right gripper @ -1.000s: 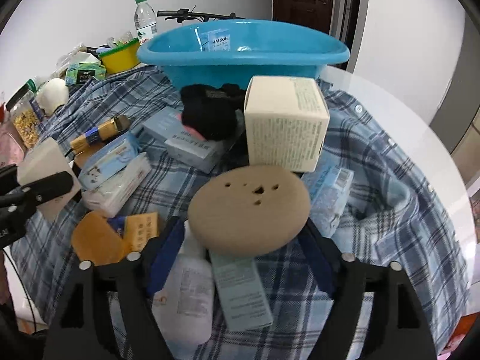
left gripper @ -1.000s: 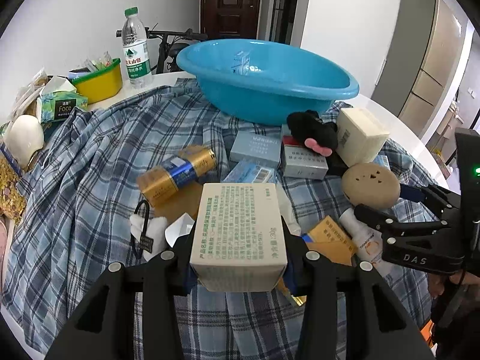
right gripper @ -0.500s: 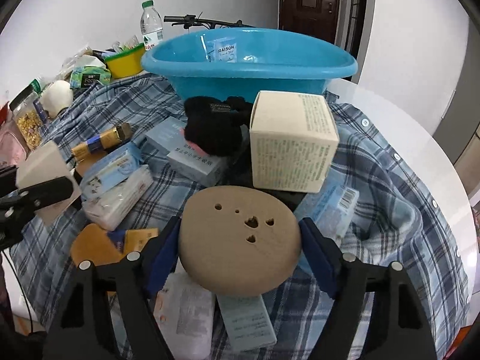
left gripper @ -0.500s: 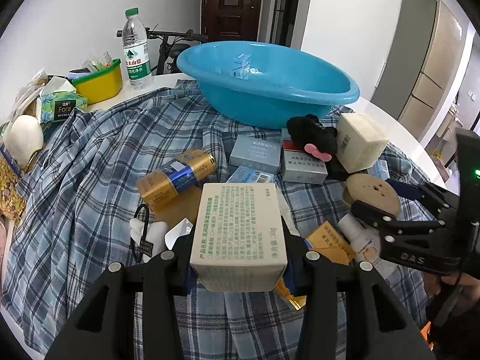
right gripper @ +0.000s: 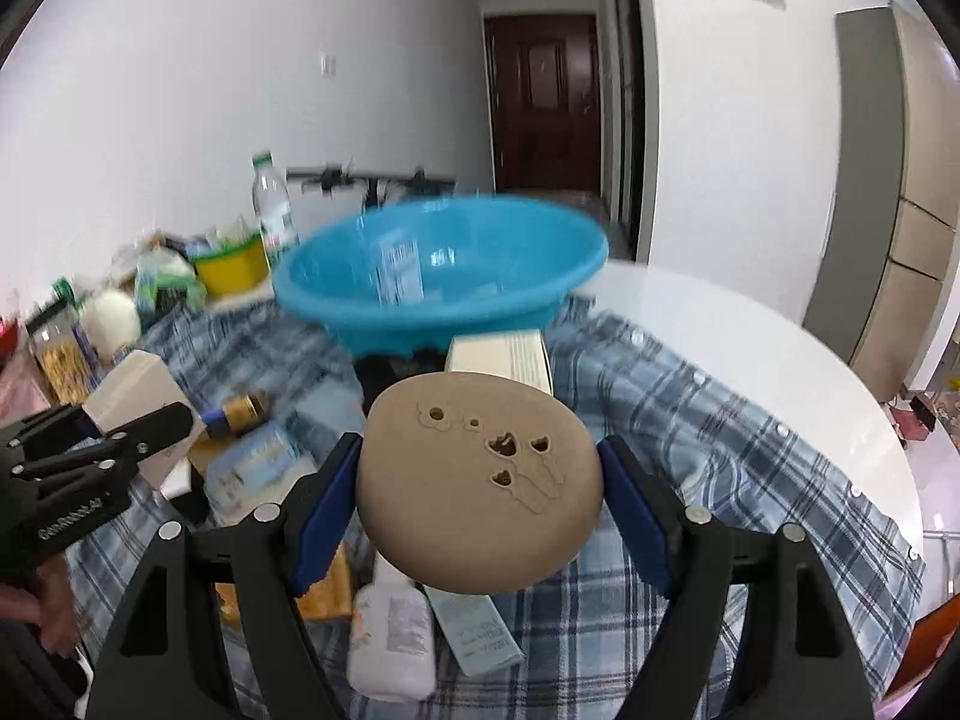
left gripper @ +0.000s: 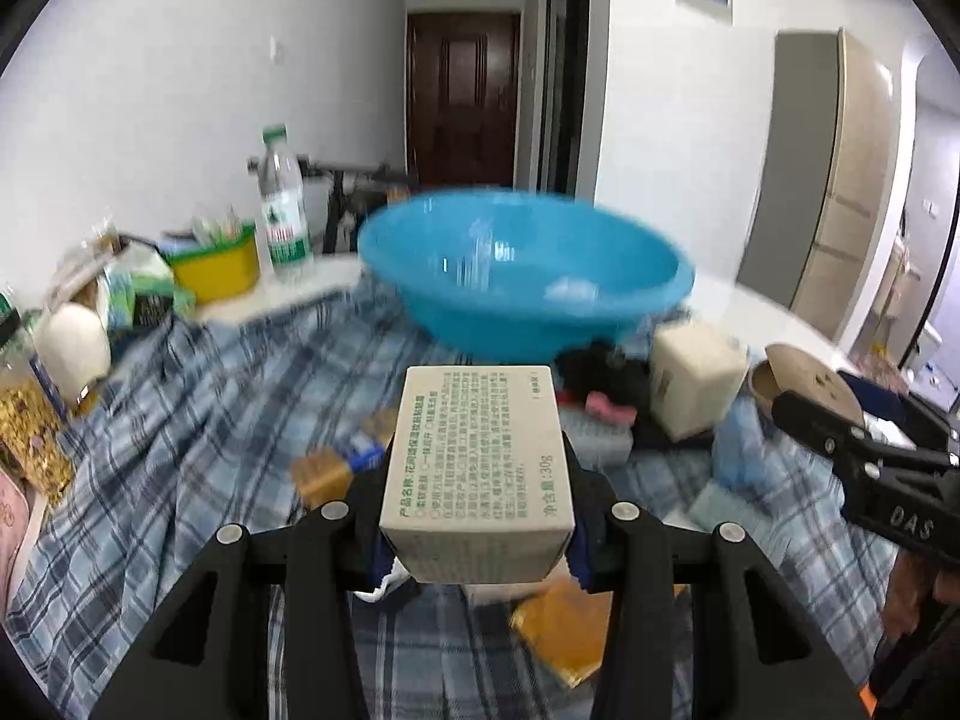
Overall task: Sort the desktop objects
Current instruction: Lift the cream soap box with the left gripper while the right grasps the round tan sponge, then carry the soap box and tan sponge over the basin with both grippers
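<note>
A tan round disc (right gripper: 480,480) is clamped between the right gripper (right gripper: 480,492) pads. A blue basin (right gripper: 441,276) is seen ahead; a white bottle (right gripper: 390,636) lies below the fingers.

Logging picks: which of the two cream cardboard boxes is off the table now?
The cream cardboard box printed with green text, clamped in the left hand-held gripper; the other cream box sits on the plaid cloth.

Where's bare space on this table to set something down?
Free: the bare white tabletop right of the plaid cloth, and most of the blue basin. Crowded: the cloth in front of the basin, and the back-left corner around the yellow bowl.
</note>
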A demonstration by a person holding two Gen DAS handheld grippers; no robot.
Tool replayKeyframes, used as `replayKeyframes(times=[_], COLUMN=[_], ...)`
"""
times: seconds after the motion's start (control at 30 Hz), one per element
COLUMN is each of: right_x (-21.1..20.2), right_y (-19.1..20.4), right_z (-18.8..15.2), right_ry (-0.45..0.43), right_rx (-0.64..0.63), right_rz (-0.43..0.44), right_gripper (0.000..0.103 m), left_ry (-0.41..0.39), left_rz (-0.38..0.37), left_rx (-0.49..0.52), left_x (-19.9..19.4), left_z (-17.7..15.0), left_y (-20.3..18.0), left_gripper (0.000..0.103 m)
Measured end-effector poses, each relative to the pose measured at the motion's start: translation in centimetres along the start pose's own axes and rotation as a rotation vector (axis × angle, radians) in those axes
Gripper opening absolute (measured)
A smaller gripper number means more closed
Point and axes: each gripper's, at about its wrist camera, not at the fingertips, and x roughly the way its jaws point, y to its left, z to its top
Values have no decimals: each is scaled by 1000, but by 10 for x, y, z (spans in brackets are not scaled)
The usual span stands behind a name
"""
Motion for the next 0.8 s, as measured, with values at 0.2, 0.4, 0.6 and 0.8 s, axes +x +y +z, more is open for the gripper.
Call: replayKeyframes(times=[0.2,0.4,0.6,0.8], right_x=[-32,-59,-70,-82], right_y=[11,20,32,36], right_z=[5,10,17,31], right_ry=[-200,-353,-403,-434], right_rx=[-17,-30,-62,-78], right_rz=[-15,3,-10,8], right_gripper=[77,79,79,79], left_ry=[-222,-328,-372,-396], left_rz=[-2,-25,43,40], left_rx=[-6,-39,-12,0], left_x=[-32,-51,-63,-79], left_z=[14,20,22,34], left_y=[-4,1,-3,-9], left_gripper=[46,46,46,46])
